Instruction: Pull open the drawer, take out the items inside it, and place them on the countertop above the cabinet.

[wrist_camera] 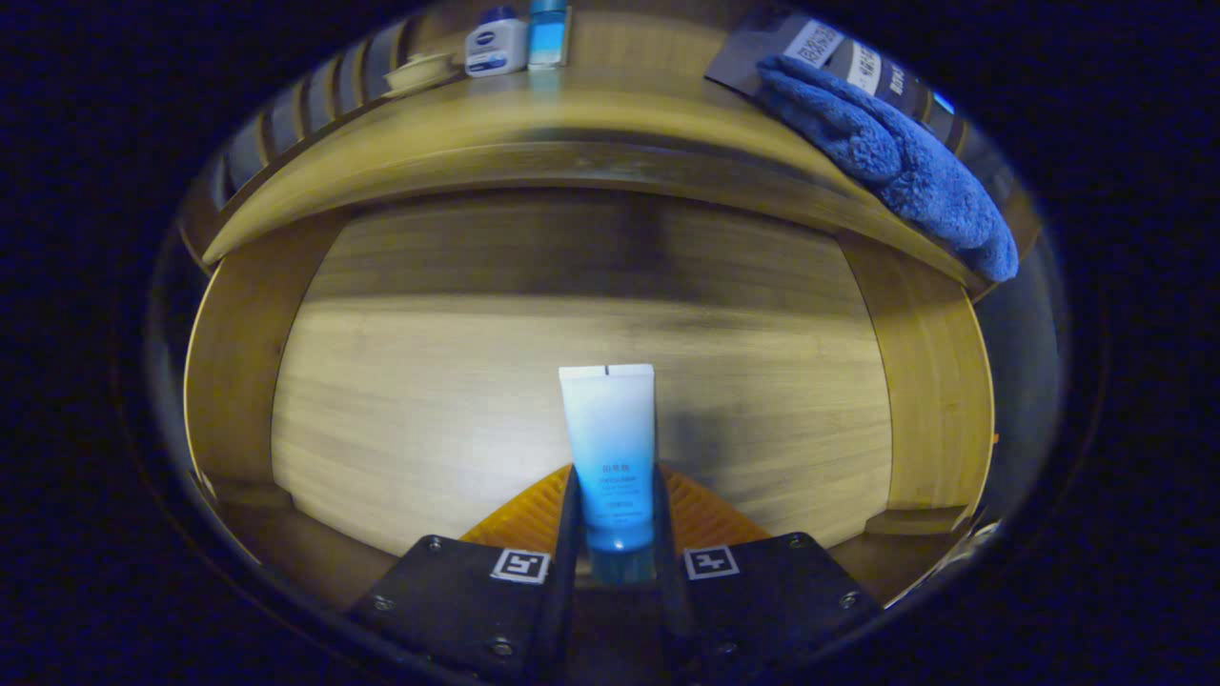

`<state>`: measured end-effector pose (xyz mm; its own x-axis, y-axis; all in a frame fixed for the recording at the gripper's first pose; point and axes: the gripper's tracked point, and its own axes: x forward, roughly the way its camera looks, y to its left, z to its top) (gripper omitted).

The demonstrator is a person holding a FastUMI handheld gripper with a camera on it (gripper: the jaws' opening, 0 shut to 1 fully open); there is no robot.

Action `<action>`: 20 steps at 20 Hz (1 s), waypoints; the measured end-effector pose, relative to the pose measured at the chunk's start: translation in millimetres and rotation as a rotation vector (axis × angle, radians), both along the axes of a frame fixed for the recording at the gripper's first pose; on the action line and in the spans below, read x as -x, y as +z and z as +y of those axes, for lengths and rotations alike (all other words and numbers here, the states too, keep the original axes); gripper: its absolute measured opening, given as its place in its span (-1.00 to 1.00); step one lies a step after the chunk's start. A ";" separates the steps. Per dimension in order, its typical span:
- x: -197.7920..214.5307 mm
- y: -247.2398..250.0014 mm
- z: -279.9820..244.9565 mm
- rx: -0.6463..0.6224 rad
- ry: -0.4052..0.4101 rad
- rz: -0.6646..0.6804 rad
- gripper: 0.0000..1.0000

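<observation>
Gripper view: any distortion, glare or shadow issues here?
Gripper view: heavy fisheye, so the countertop edge and drawer walls bow into curves; a dark shadow band crosses the drawer's far wall under the countertop; small glare spot low on the tube, which the gripper clamps; the towel near the rim looks soft.

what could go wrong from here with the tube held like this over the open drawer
1. The tongs grip the tube only at its lower, cap end, so most of it sticks out ahead unsupported; it may pivot or slip and drop back into the drawer.
2. Lifting toward the countertop, the tube's far end could catch on the counter's front edge.
3. The blue towel, white bottle and small dish already sit there, so a careless set-down might knock them.
</observation>
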<state>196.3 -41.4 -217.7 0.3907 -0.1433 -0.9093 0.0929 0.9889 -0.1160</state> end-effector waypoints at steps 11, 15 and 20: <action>-28.6 133.7 16.3 0.053 -0.012 -0.350 -0.27; -71.6 142.8 14.2 0.040 -0.004 -0.376 -0.27; -114.0 132.4 13.0 -0.005 0.020 -0.396 -0.27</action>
